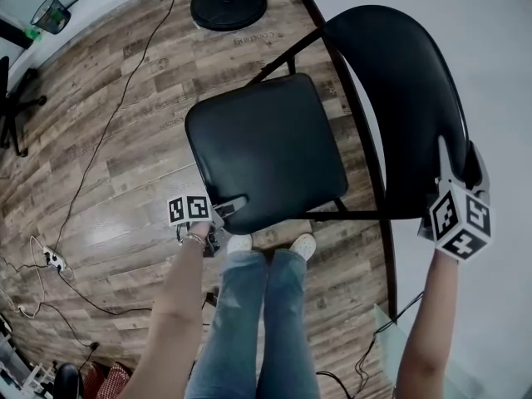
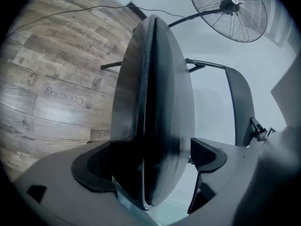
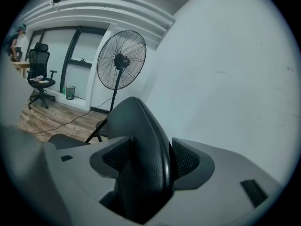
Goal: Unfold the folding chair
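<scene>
Folding chair [image 1: 283, 123]: beside wall [image 1: 499, 73].
Left tongs [image 2: 150, 157]: loose around seat edge [image 2: 155, 102].
Right tongs [image 3: 150, 158]: clamping backrest [image 3: 136, 121].
Nearby: fan [image 3: 121, 60], cable [image 1: 105, 131].

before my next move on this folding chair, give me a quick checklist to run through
1. Right gripper clamped on backrest: ok, both pads press it.
2. Left gripper gripping seat: not ok, the seat edge sits between the jaws but one pad stands off.
3. Seat fully down: cannot tell; it looks near level in the head view.
4. Chair's feet planted: cannot tell, the seat hides them.
5. Fan base apart from the rear tube: ok.
</scene>
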`<state>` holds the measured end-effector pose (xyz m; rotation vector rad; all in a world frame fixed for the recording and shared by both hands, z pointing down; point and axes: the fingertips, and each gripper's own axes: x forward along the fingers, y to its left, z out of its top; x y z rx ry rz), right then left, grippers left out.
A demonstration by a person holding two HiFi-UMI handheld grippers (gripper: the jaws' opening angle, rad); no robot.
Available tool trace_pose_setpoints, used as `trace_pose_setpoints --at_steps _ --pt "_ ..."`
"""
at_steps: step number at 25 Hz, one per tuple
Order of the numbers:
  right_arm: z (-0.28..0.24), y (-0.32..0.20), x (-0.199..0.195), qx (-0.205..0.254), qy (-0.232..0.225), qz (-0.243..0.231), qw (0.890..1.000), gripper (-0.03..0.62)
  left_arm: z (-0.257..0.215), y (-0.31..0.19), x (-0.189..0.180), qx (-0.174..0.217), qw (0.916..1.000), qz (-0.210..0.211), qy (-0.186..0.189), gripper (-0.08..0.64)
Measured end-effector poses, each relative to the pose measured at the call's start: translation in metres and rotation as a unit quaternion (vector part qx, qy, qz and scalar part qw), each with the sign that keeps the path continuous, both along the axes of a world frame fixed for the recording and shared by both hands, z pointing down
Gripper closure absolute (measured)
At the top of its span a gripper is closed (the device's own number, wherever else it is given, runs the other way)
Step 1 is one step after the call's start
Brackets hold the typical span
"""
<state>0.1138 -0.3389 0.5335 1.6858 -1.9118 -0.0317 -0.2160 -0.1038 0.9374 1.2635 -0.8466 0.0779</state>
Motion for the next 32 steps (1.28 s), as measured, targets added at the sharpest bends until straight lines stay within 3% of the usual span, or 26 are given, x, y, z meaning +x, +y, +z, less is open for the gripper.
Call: trace_pose_setpoints --at_steps 5,13,16,25,32 --pt "0.002 0.005 -0.005 0.003 0.002 0.005 1.0 0.322 0.01 0.002 -0.006 -0.015 0.9995 0.012 -0.023 0.083" --pt "0.003 0.006 -0.004 0.005 0.005 0.008 1.0 0.321 0.012 0.002 -0.003 -0.02 0.9992 0.021 -0.027 0.086" --pt "0.002 0.006 -0.005 0.006 0.009 0.007 1.0 0.321 0.007 0.005 0.0 -0.025 0.998 0.046 -0.035 0.054" --pt "0.002 0.006 -0.005 0.009 0.02 0.009 1.0 0.321 -0.012 0.005 -0.031 -0.045 0.9901 -0.01 -0.133 -0.012" --pt "0.004 0.006 -0.007 0.011 0.025 0.01 1.0 0.321 -0.054 0.005 -0.019 -0.016 0.9884 0.021 -0.149 -0.012"
